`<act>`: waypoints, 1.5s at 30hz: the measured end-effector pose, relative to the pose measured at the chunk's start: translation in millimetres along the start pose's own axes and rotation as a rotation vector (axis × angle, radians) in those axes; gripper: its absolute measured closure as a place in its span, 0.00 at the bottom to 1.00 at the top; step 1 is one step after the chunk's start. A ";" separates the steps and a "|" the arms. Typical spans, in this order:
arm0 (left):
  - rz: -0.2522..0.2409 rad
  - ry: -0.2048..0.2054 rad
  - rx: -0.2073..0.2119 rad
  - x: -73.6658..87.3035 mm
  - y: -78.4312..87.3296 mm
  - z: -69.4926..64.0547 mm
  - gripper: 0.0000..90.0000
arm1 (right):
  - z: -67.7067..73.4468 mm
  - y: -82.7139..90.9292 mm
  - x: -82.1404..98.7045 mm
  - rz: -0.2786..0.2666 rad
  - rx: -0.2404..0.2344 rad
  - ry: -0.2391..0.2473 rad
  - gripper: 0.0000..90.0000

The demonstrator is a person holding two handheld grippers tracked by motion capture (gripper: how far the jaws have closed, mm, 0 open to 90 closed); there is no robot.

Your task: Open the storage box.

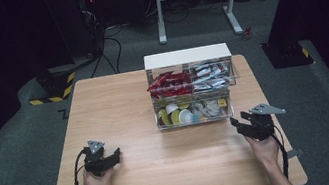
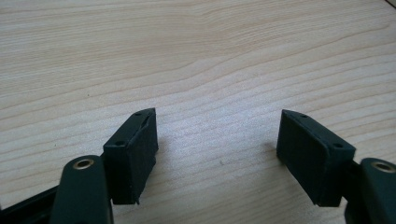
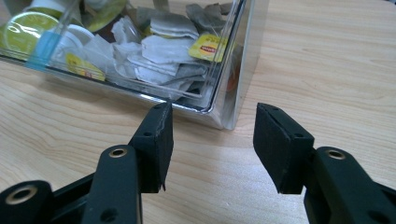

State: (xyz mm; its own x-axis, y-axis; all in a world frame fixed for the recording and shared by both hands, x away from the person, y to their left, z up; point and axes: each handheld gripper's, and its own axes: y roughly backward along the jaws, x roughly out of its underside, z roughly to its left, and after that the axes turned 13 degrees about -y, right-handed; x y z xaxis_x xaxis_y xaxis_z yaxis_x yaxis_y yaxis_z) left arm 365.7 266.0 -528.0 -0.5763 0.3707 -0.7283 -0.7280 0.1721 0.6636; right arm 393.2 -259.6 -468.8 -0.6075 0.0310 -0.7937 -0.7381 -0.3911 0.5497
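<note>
Two hand-held grippers spread, both empty, by the clear organiser

Two tools are under my eye on the wooden desk (image 1: 122,125). My left hand-held gripper (image 1: 112,157) rests low near the front left, jaws spread wide over bare wood, well apart from everything else. My right hand-held gripper (image 1: 236,124) sits near the front right corner of the clear organiser box (image 1: 187,58), jaws apart with nothing between them; its tips are just short of the box corner. That box stands at the middle back of the desk. Its lower right compartment, nearest my right jaws, holds tea bags (image 3: 168,49); coffee pods (image 1: 176,115) lie to their left, red packets (image 1: 167,84) above.
</note>
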 end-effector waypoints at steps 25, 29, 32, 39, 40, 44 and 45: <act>0.000 0.000 0.000 0.0 0.0 0.0 0.33 | 10.5 17.0 -17.9 -0.036 -0.037 0.042 0.60; 0.000 0.000 0.000 0.0 0.0 0.0 0.33 | 10.9 17.6 -20.0 -0.035 -0.043 0.044 0.62; 0.000 0.000 0.000 0.0 0.0 0.0 0.33 | 11.8 17.5 -21.7 -0.032 -0.050 0.050 0.63; 0.000 0.000 0.000 0.0 0.0 0.0 0.33 | 13.5 17.0 -23.8 -0.029 -0.061 0.056 0.65; 0.000 0.000 0.000 0.0 0.0 0.1 0.33 | 13.9 17.1 -24.2 -0.029 -0.061 0.057 0.65; 0.000 0.000 0.000 0.0 0.0 0.0 0.33 | 15.1 18.3 -26.2 -0.035 -0.068 0.061 0.66; 0.000 0.000 0.000 0.0 0.0 0.0 0.33 | 15.1 18.3 -26.2 -0.035 -0.068 0.061 0.66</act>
State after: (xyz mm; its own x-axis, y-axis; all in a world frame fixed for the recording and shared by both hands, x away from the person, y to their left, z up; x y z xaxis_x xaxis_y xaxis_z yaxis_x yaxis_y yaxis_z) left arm 365.7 266.0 -528.0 -0.5761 0.3705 -0.7286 -0.7282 0.1722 0.6634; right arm 391.2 -253.7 -434.0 -0.5614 -0.0092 -0.8275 -0.7357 -0.4521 0.5042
